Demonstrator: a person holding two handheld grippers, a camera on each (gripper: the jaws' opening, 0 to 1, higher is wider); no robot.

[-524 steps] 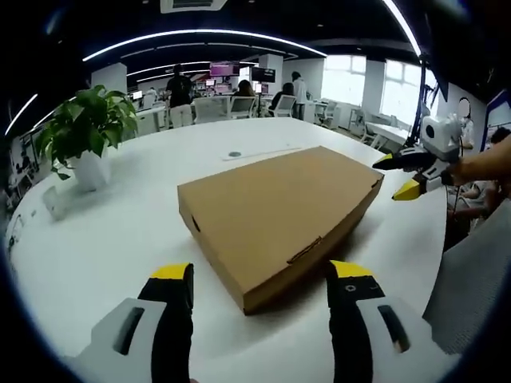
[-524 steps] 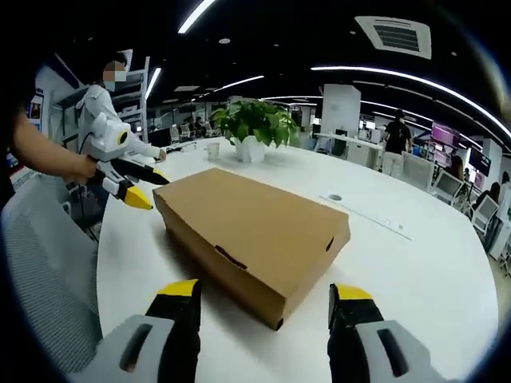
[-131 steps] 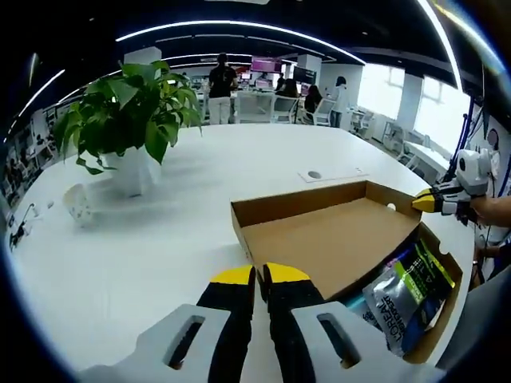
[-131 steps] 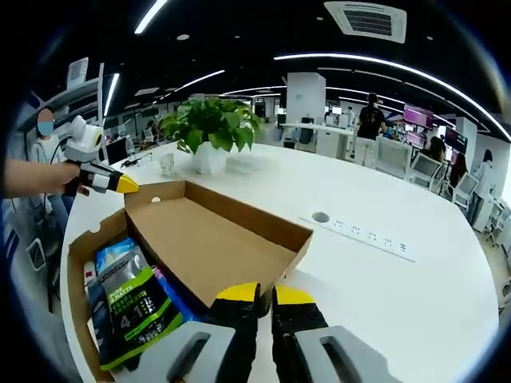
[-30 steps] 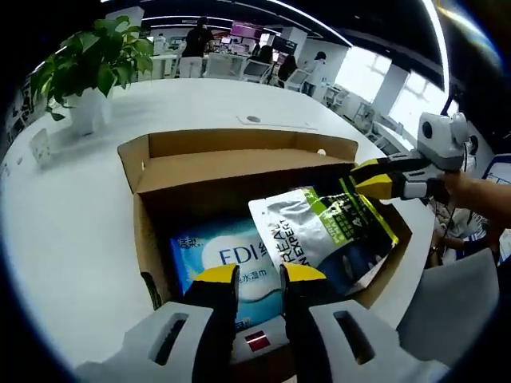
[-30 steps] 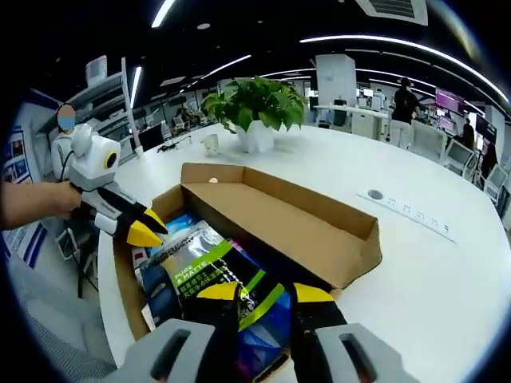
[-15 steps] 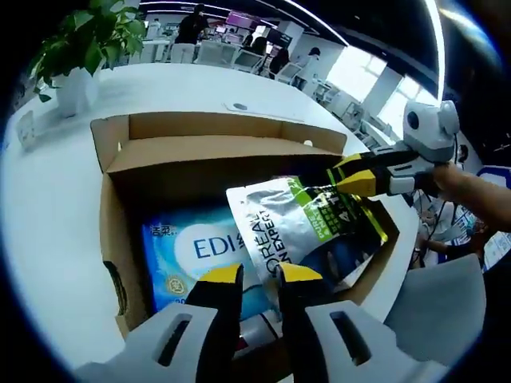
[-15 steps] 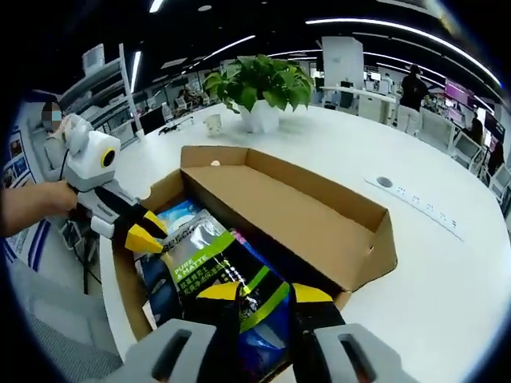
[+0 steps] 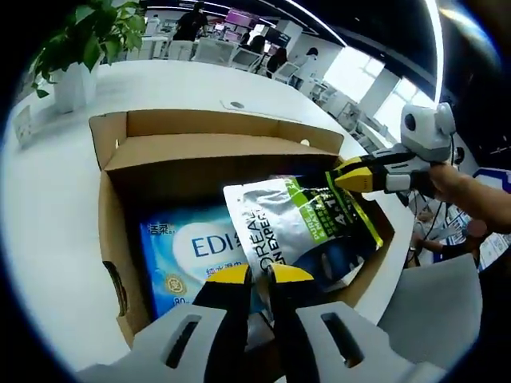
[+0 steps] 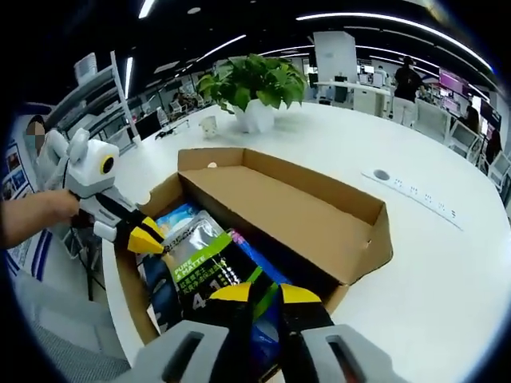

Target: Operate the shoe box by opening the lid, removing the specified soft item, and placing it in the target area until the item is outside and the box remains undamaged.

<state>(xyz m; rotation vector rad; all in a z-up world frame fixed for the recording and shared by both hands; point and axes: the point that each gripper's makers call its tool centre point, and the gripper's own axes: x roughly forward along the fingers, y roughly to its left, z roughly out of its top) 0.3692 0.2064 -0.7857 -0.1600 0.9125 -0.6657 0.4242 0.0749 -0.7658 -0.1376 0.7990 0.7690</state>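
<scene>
Shoe box (image 9: 120, 239) sits open on the white bench (image 9: 48, 239), lid (image 9: 215, 148) thrown back on the box's far side, inner face up.

Inside the box: silver-green-black soft pouch (image 9: 299, 227), large lettering on its silver part, lying tilted over the other contents. Under it, toward the box's left wall in the left gripper view, a blue-and-white wipes pack (image 9: 188, 259) marked "EDI". In the right gripper view the pouch (image 10: 209, 275) reads "4-1" near its lower end, and blue packaging shows just beside it against the lid fold.

Left claw (image 9: 251, 275): yellow-tipped jaws drawn nearly together with a thin gap, set at the near edge of the pouch inside the box. Whether they pinch the pouch edge cannot be told; the contact spot is hidden behind the tips. In the right gripper view the left claw (image 10: 144, 238) comes in over the box's left wall, tip against the pouch's upper corner.

Right claw (image 10: 255, 294): jaws close together, sitting on the pouch's lower end, apparently nipping it. In the left gripper view the right claw (image 9: 351, 174) meets the pouch's far right corner, a hand (image 9: 471, 195) behind it.

Potted plant (image 10: 255, 88) stands on the bench beyond the box, well apart. People stand at desks far behind the box.
</scene>
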